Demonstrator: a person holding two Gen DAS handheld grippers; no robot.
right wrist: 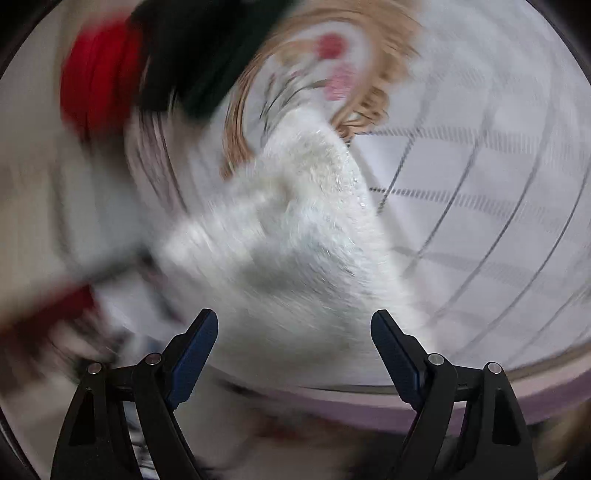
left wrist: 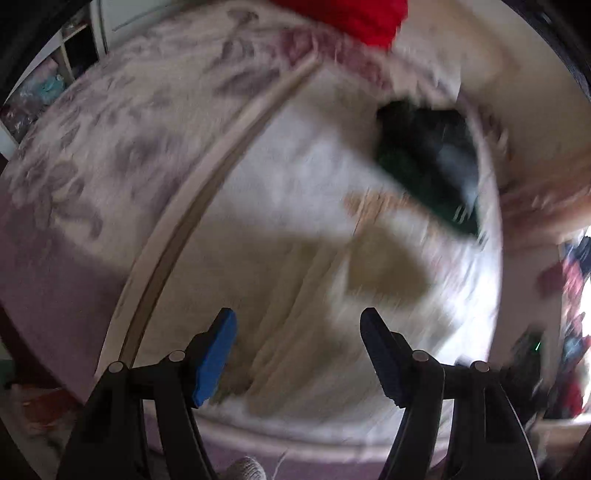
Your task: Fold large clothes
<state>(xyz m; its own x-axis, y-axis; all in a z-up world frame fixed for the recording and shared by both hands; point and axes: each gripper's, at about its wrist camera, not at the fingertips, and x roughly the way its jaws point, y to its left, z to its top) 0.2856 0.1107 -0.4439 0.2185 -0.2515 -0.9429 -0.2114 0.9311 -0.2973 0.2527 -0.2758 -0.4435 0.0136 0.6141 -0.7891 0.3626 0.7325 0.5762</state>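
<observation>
Bedding with a faded floral print [left wrist: 110, 155] fills the left wrist view, and on it lies the white fluffy garment [left wrist: 295, 229], the large piece to be folded. Beyond the garment sit a dark green folded item [left wrist: 424, 162] and, further off, something red [left wrist: 351, 18]. In the right wrist view the same white garment [right wrist: 295, 236] rises in a soft ridge over a pale checked sheet [right wrist: 480, 177]. Both views are smeared with motion. The left tool [left wrist: 299, 354] stands spread, nothing between its blue pads, hanging just over the garment's near edge. The right tool [right wrist: 295, 354] is likewise spread wide and empty above the garment. Judging from this, the step is a regrasp: each tool should pick a clean corner or hem, pinch through a single layer, and lift evenly so the thick pile folds flat, not bunched
</observation>
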